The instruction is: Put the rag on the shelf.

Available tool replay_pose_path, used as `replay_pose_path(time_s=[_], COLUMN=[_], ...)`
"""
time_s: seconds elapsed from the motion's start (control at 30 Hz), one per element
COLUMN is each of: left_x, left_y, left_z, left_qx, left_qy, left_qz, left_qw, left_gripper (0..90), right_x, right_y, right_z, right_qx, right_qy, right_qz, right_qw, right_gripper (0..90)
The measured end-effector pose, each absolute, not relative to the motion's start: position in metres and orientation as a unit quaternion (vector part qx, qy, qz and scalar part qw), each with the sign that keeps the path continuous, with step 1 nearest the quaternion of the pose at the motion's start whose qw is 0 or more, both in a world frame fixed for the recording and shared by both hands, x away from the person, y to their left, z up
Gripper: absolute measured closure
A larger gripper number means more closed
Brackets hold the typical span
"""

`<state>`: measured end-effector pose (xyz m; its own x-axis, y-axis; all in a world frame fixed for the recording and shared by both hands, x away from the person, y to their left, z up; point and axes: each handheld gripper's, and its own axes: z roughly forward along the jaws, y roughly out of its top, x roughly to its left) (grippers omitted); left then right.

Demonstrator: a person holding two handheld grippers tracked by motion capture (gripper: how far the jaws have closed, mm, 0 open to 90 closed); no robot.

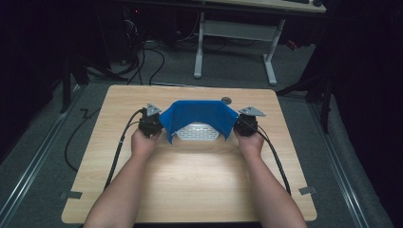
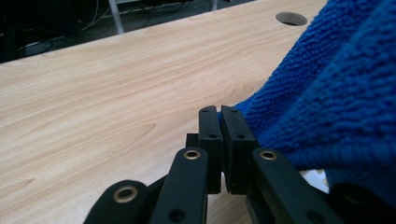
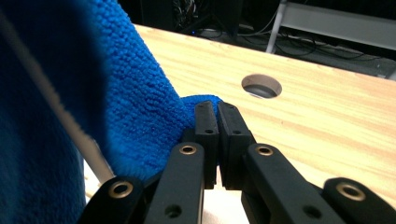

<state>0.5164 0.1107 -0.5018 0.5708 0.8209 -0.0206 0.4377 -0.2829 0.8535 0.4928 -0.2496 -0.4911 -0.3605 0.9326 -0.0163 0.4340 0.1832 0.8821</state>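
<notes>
Nearest the camera, the person's forearms reach forward over the bare front half of the desk (image 1: 190,190), each hand wrapped around a hand-held gripper. The left hand-held gripper (image 1: 151,124) has its jaws pressed together on one end of the blue cloth (image 1: 197,114); in the left gripper view the pads (image 2: 211,126) meet with the terry edge pinched at their tips. The right hand-held gripper (image 1: 246,124) is likewise clamped on the opposite end, a corner of cloth poking out beside its closed pads (image 3: 205,121) in the right gripper view. Between the two, the cloth is stretched wide and held up off the wood, arching like a canopy over a white perforated basket (image 1: 197,131) that sits on the desk just under and in front of it. So the pick-up and spreading look done: both ends are secured and the cloth is open. What seems left is lowering it so it drapes over or settles beside the basket, then letting go. Farther back lie the round cable hole (image 1: 226,100) and, beyond the desk's edge, a white frame (image 1: 237,33) on the floor.
</notes>
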Motion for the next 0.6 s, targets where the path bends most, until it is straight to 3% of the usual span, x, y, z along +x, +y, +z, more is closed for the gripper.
replay_pose_path(time_s=[0.13, 0.23, 0.4, 0.6], left_x=[0.515, 0.514, 0.513, 0.511], left_y=[0.113, 0.117, 0.127, 0.139], left_z=[-0.5, -0.493, -0.482, -0.477], left_qx=[0.767, 0.759, 0.744, 0.74], left_qy=[0.414, 0.422, 0.434, 0.443], left_qz=[0.219, 0.229, 0.244, 0.254], left_qw=[0.439, 0.441, 0.445, 0.438], left_gripper=[83.8, 69.9, 59.8, 55.5], right_x=[0.492, 0.492, 0.489, 0.486], right_y=[-0.252, -0.255, -0.262, -0.269], right_z=[-0.489, -0.481, -0.469, -0.461], right_qx=[0.488, 0.49, 0.492, 0.49], right_qy=[0.708, 0.702, 0.691, 0.691], right_qz=[0.415, 0.417, 0.422, 0.416], right_qw=[0.297, 0.306, 0.319, 0.33], right_gripper=[83.4, 76.2, 69.6, 67.0])
